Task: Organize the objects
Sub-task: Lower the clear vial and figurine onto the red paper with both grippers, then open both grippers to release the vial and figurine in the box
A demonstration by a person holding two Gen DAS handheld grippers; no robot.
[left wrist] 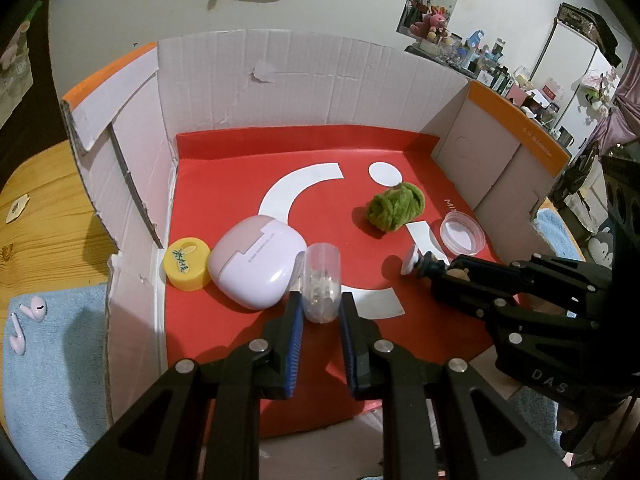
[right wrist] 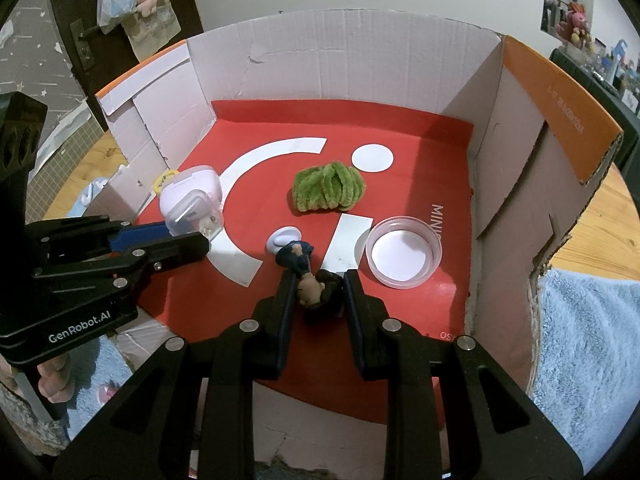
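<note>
The left gripper (left wrist: 320,312) has its jaws closed on a small clear container (left wrist: 321,288) holding pale beads, low over the red mat (left wrist: 224,344) inside the cardboard box (left wrist: 304,80). The right gripper (right wrist: 316,294) has its jaws narrowed around the head of a small figurine (right wrist: 310,280), which lies on the mat with its white base (right wrist: 283,238) pointing away. Printed on the gripper bodies are "GenRobot.AI" and "DAS". Just beside the figurine, to the right, sits an upturned clear lid (right wrist: 403,252), next to white mat lettering reading "MINI", partly hidden. Left of the container lie a pink case (left wrist: 256,266), its small print illegible, and a yellow cap (left wrist: 187,264) with a green mark. Farther back rests a green fuzzy bundle (right wrist: 329,187). The orange flap (right wrist: 560,108) carries small unreadable print. Two pink earbuds (left wrist: 26,324) lie outside on a blue towel (left wrist: 52,380).
</note>
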